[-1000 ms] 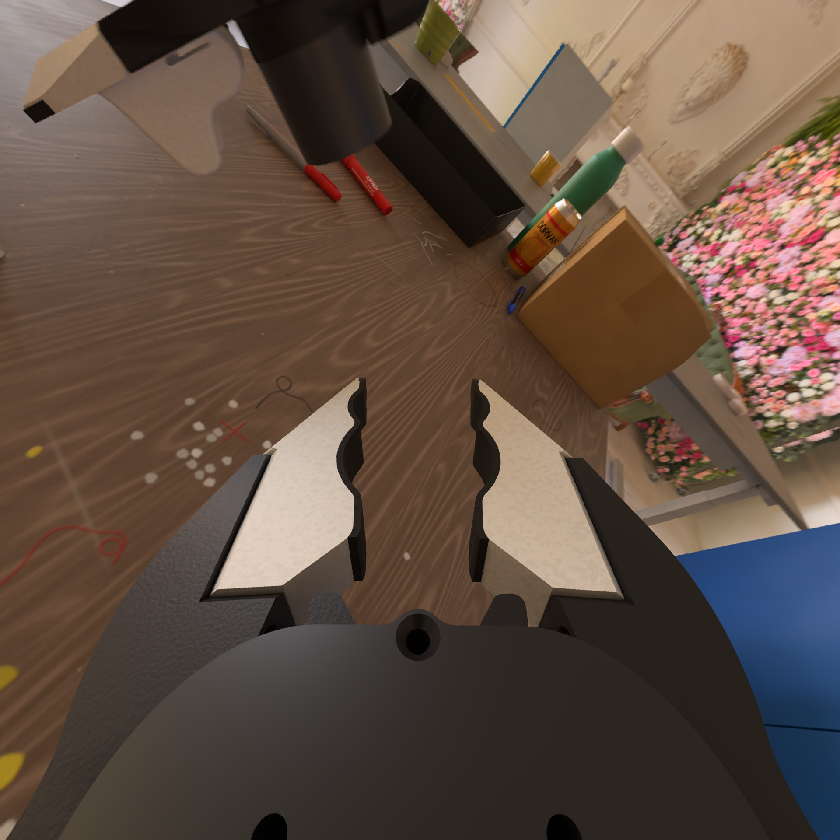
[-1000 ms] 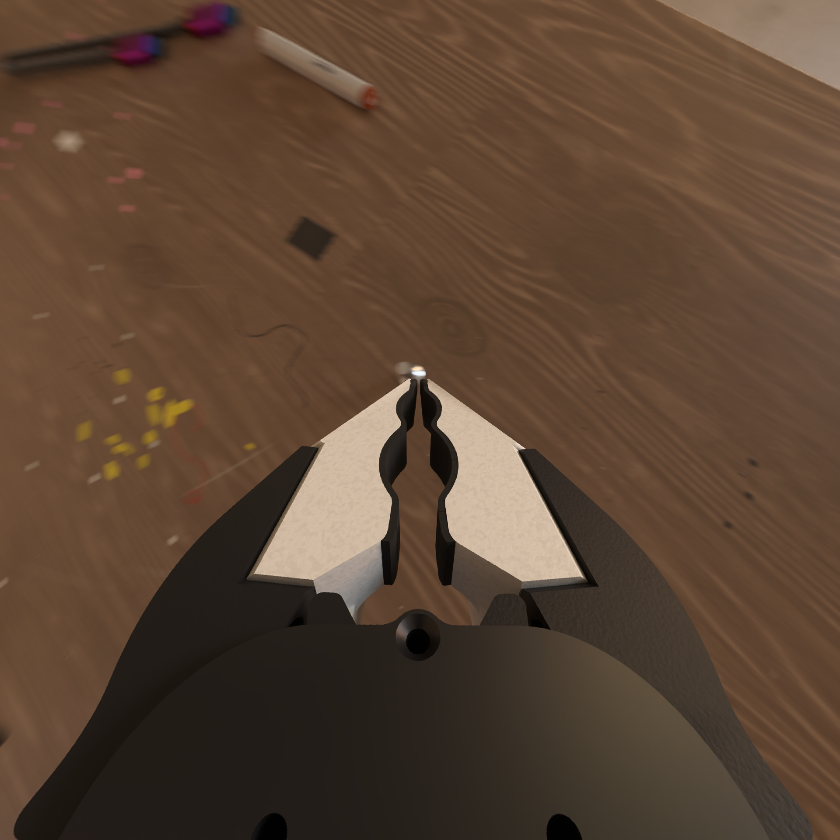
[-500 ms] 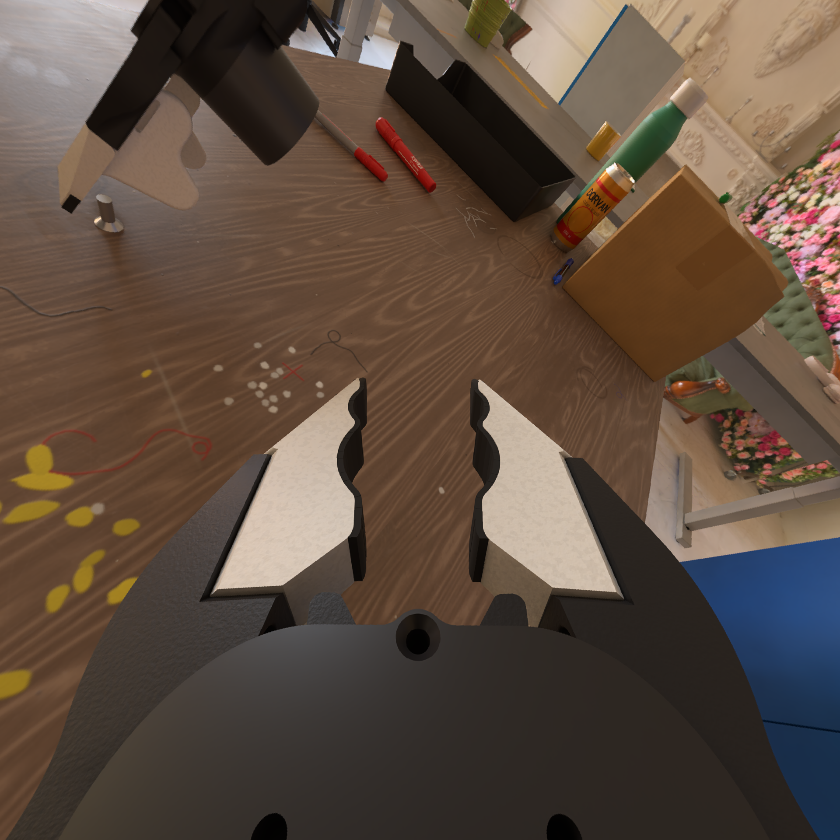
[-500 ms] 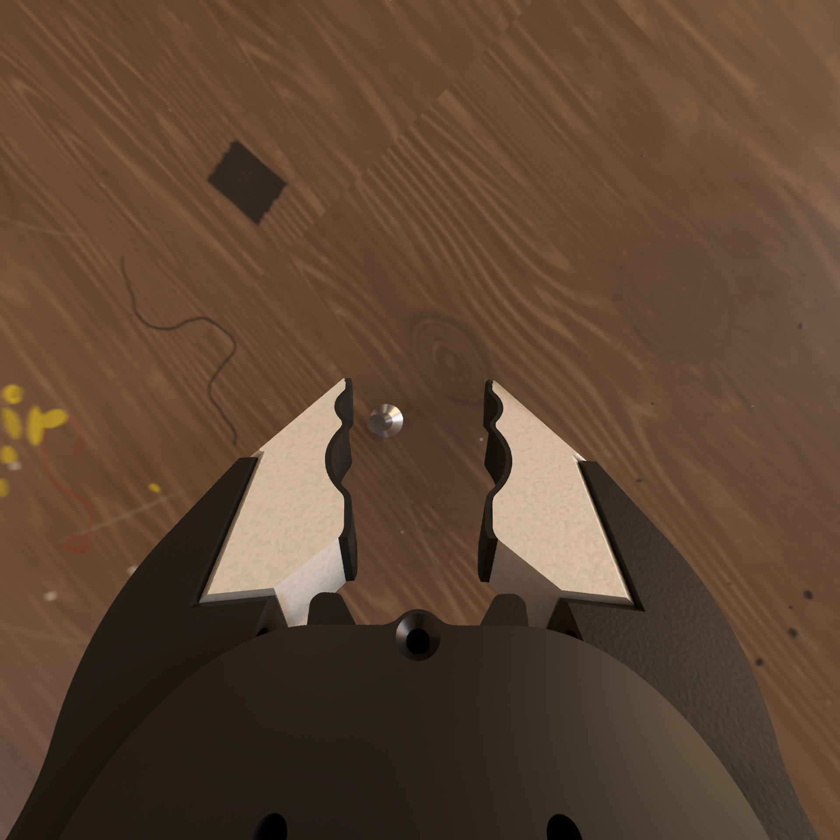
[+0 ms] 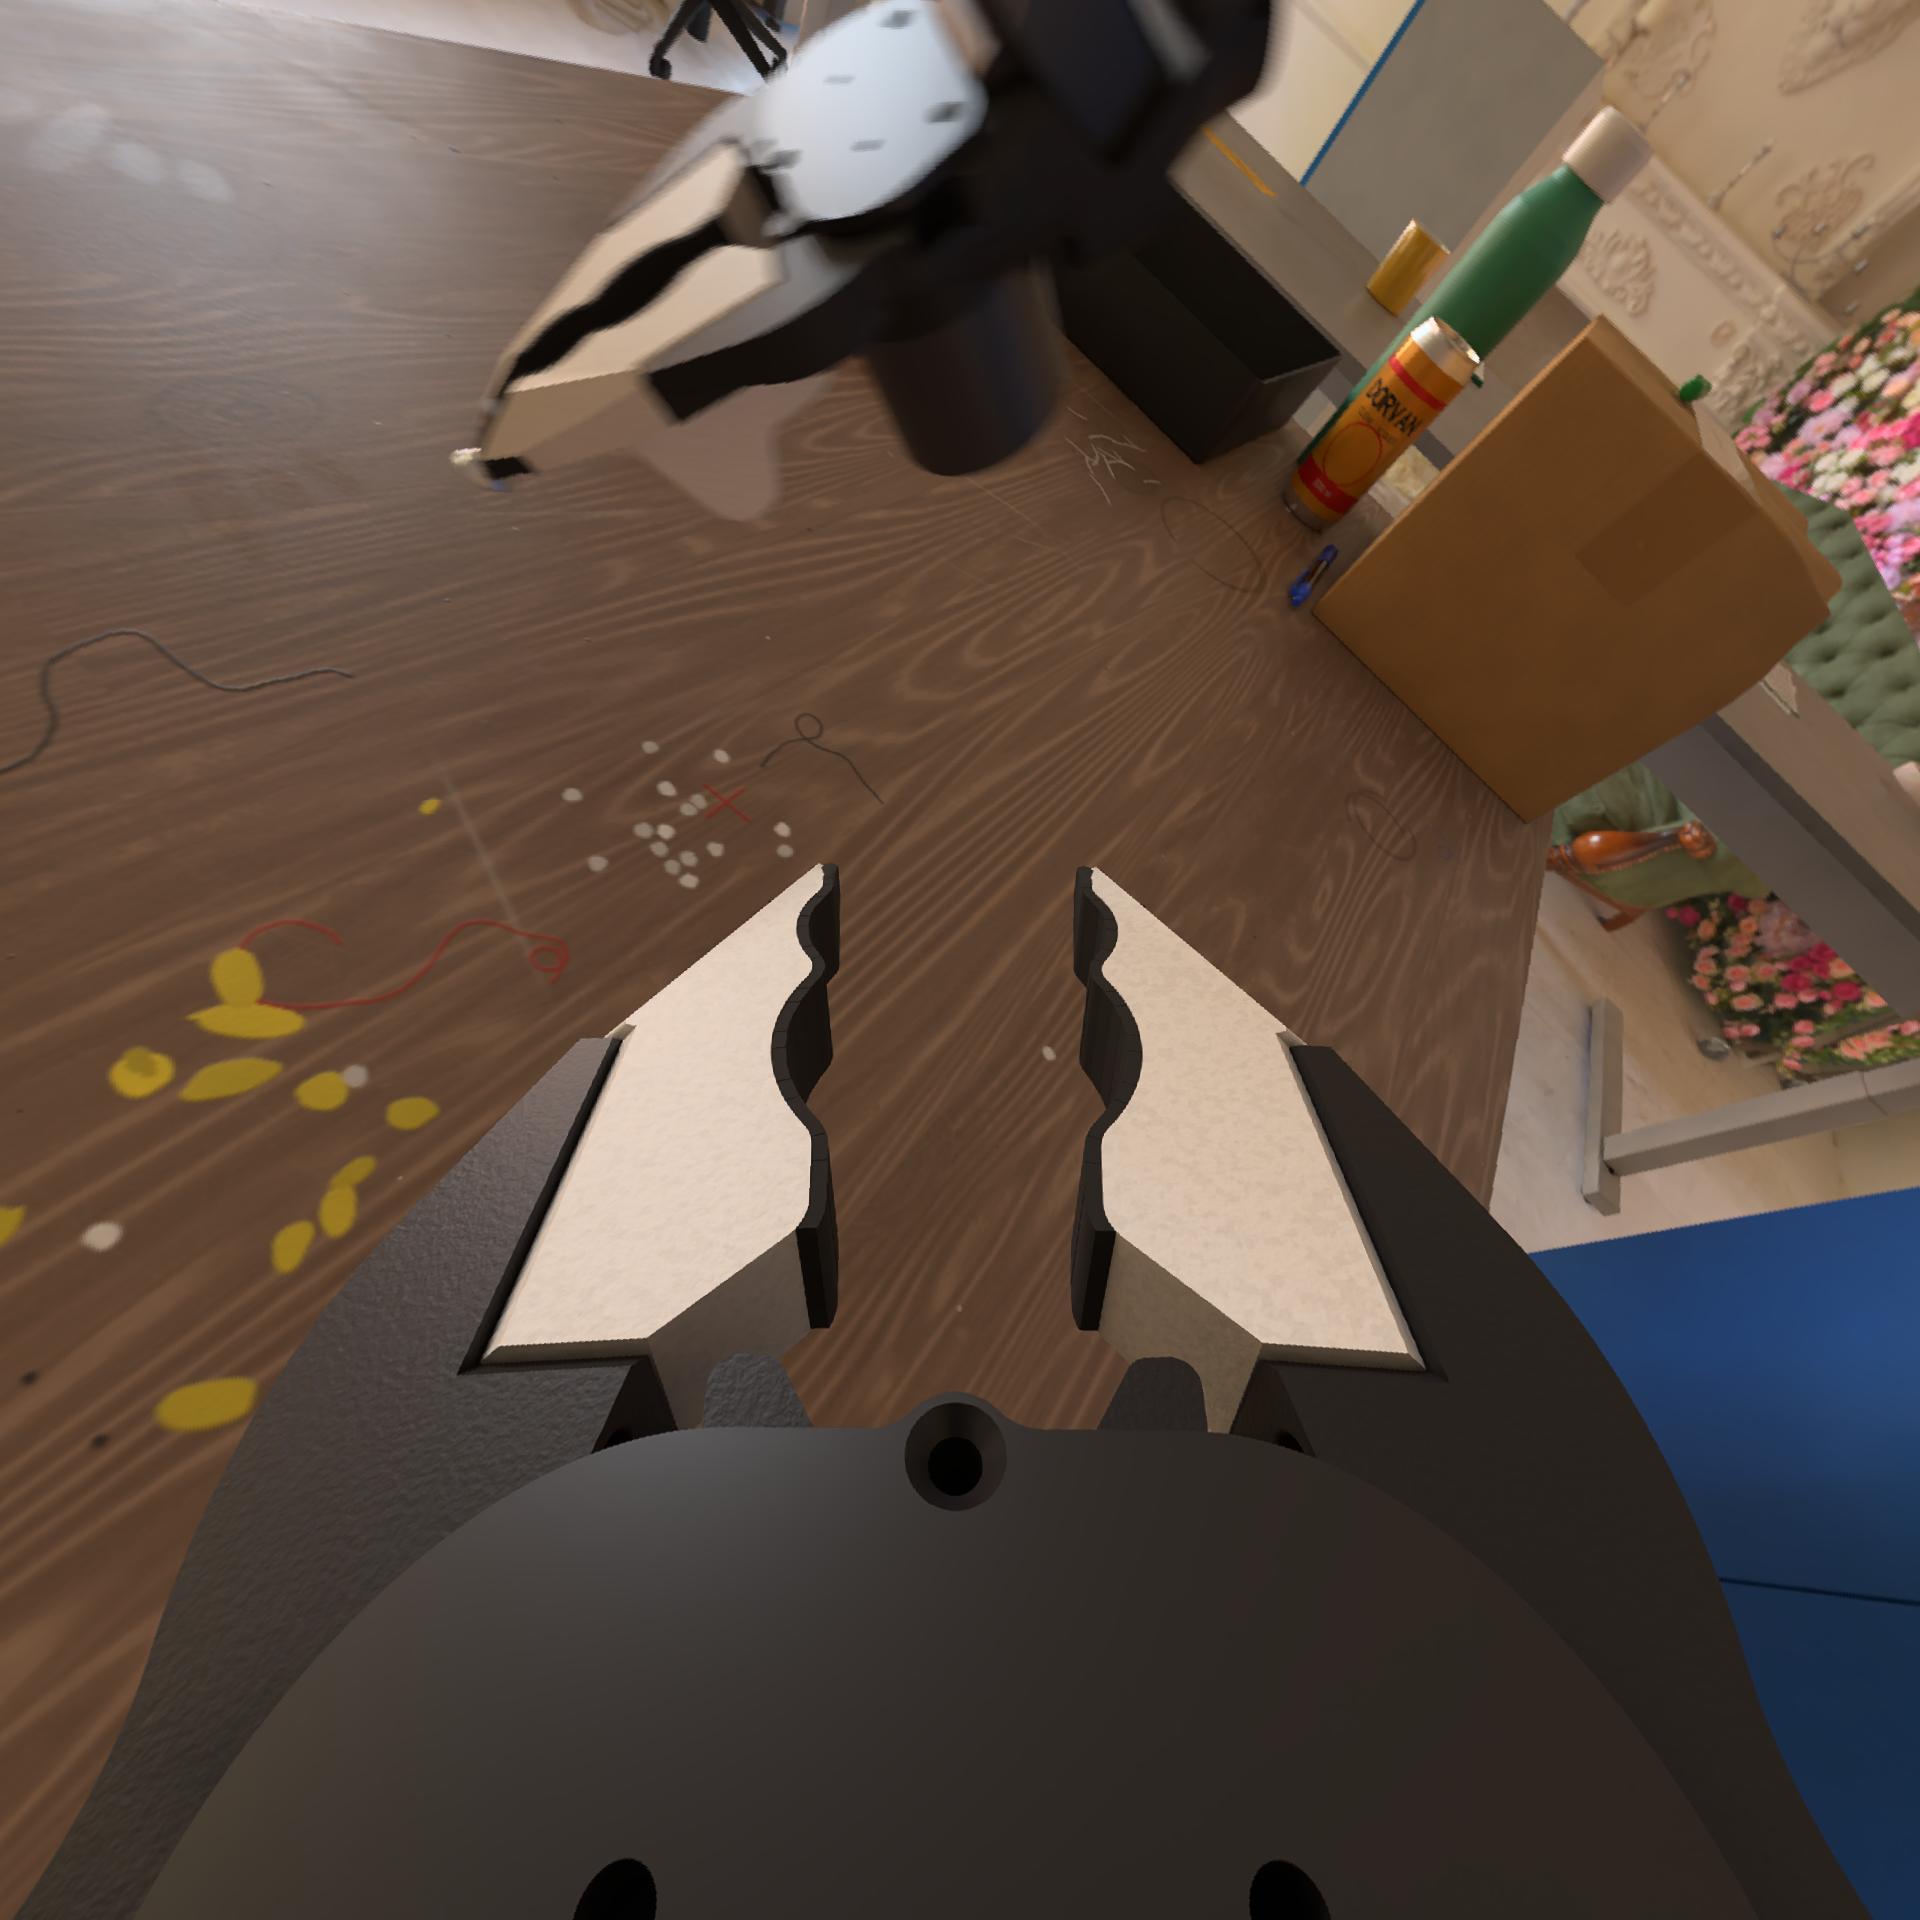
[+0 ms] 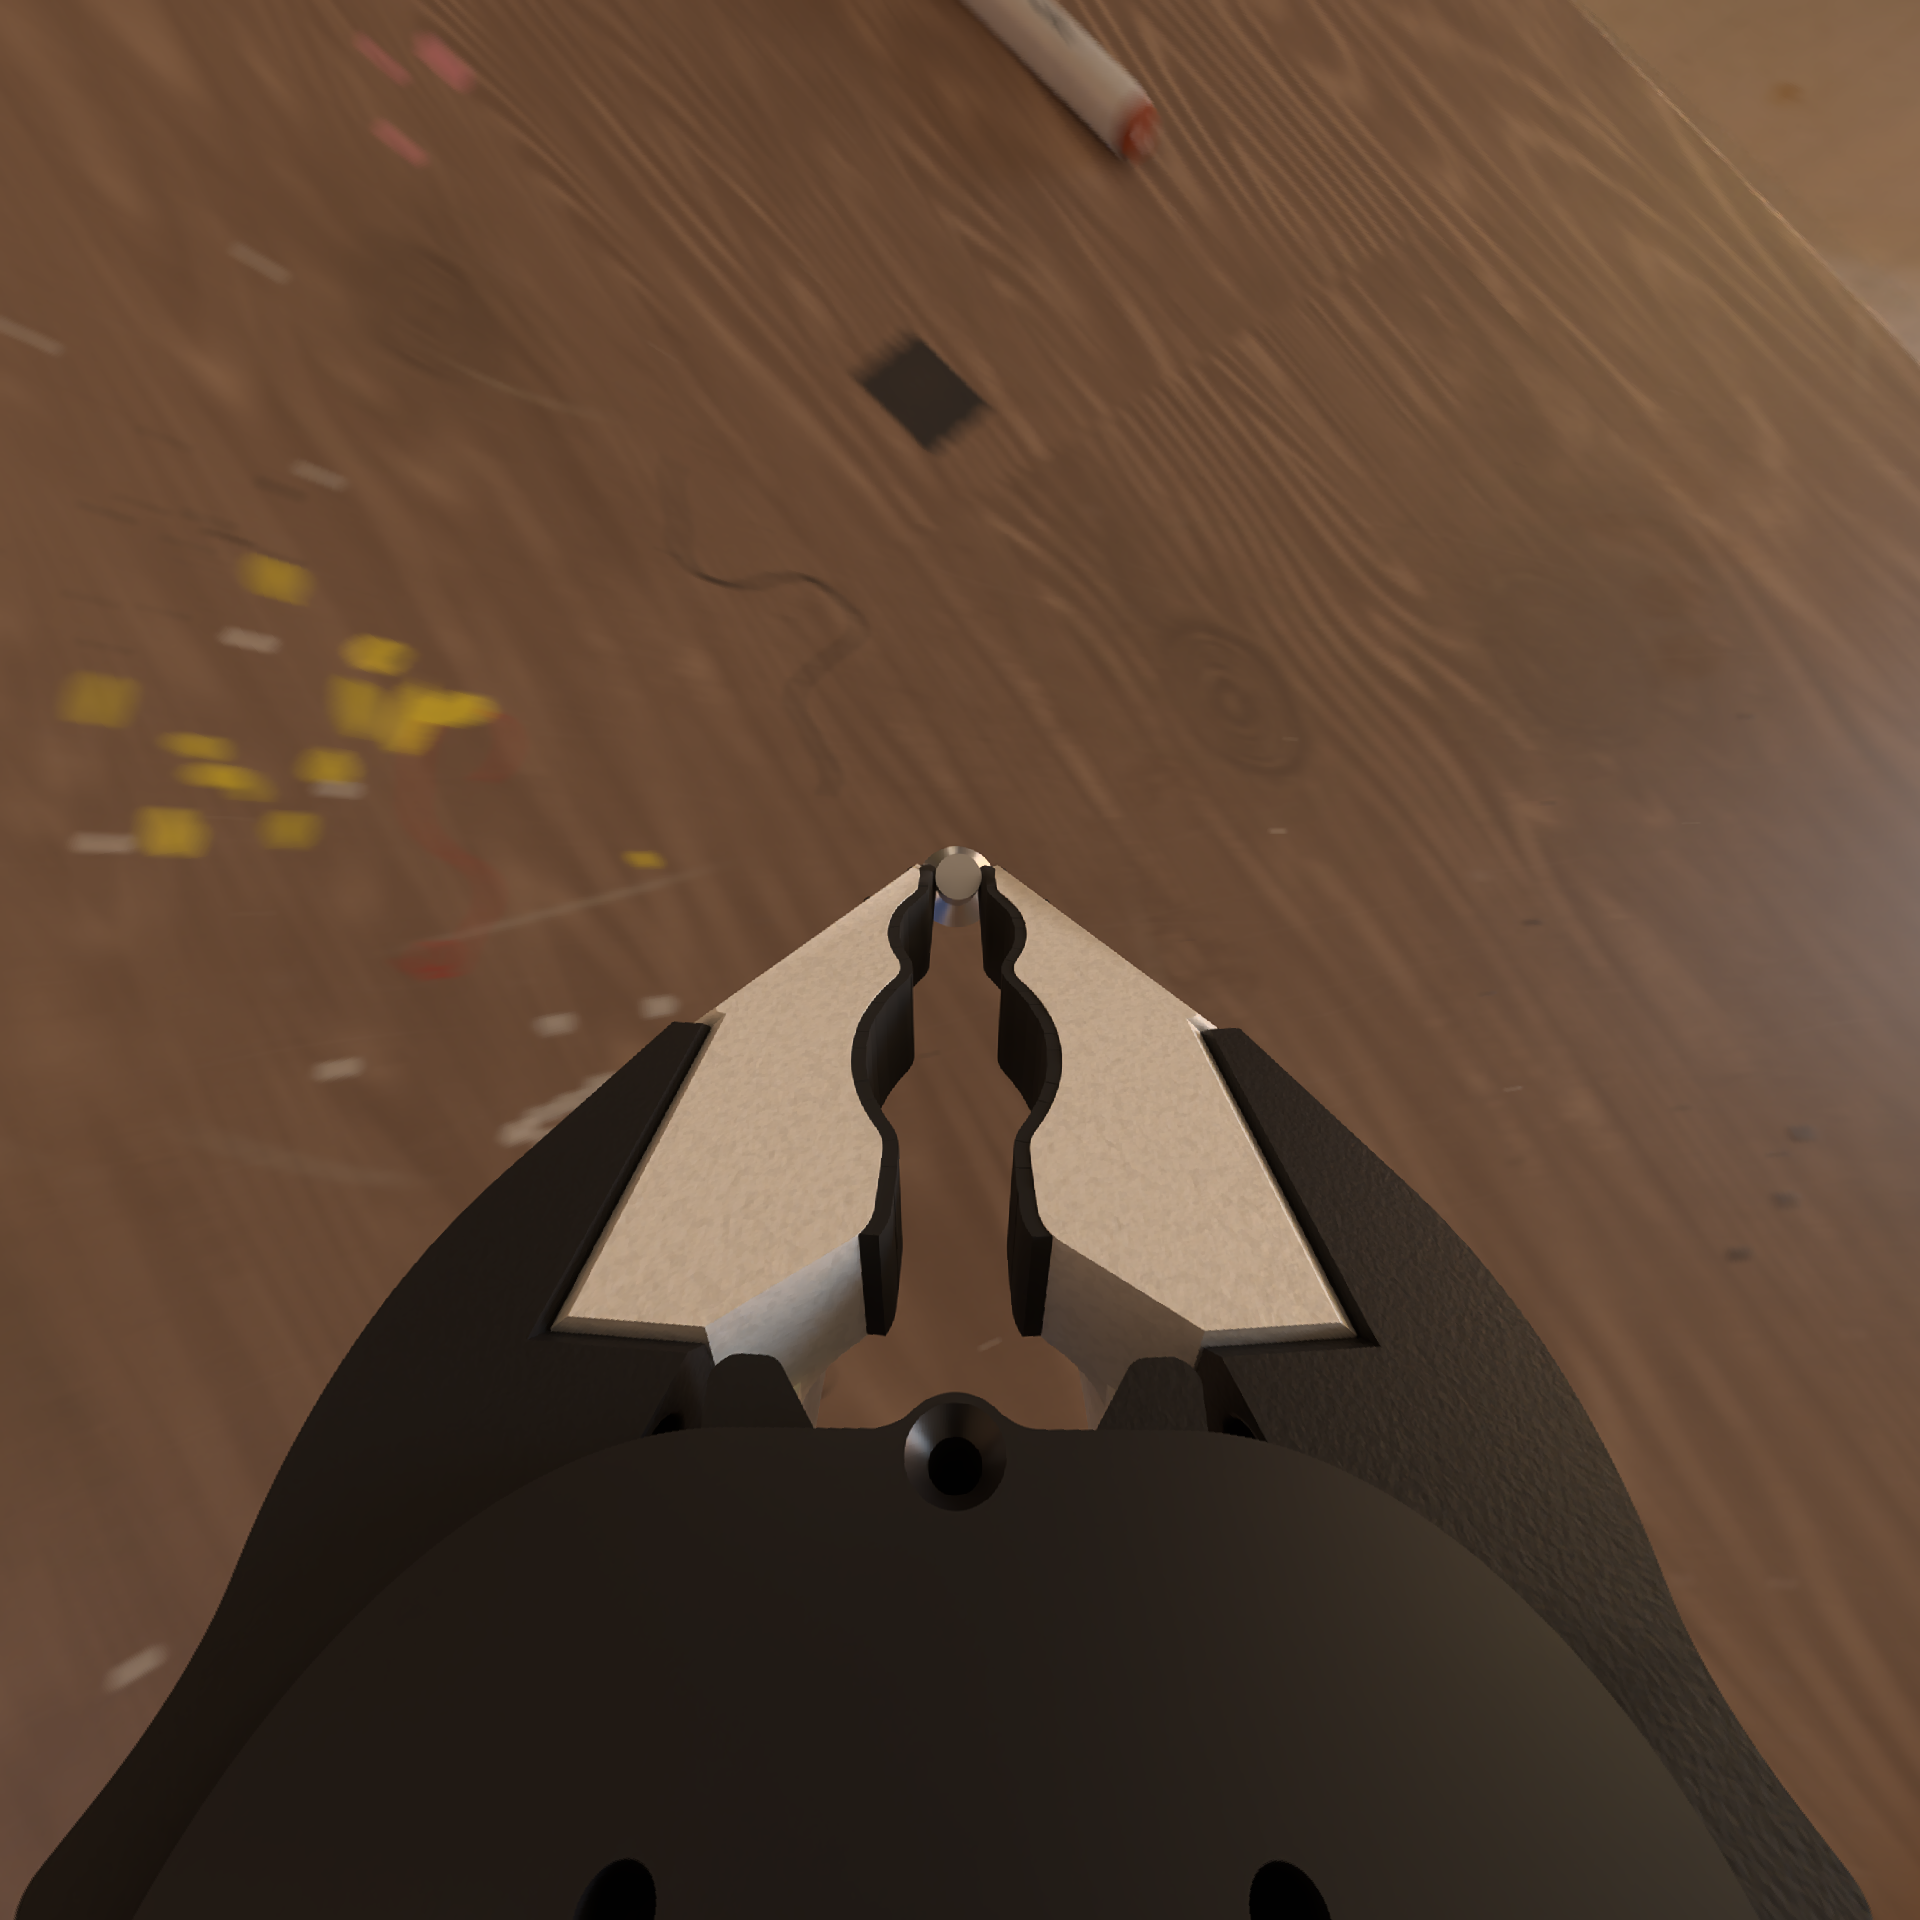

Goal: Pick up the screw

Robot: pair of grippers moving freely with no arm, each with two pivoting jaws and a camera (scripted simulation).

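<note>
A small silver screw point(image 6: 957, 873) is pinched between the tips of my right gripper point(image 6: 957, 889), which is shut on it above the wooden table point(image 6: 1351, 727). In the left wrist view the right gripper point(image 5: 499, 457) shows blurred at the upper left, with the screw point(image 5: 468, 457) as a pale speck at its tips. My left gripper point(image 5: 954, 883) is open and empty, hovering over the table point(image 5: 935, 644) with nothing between its fingers.
A black bin point(image 5: 1174, 322), an orange can point(image 5: 1382, 416), a green bottle point(image 5: 1527, 239) and a cardboard box point(image 5: 1579, 582) stand along the table's far right edge. A white marker point(image 6: 1060, 73) lies at the top of the right wrist view. Paint specks and scribbles mark the wood.
My right gripper was open around the screw standing on the table; it has shut on the screw and is moving, with the view blurred. My left gripper stayed open.
</note>
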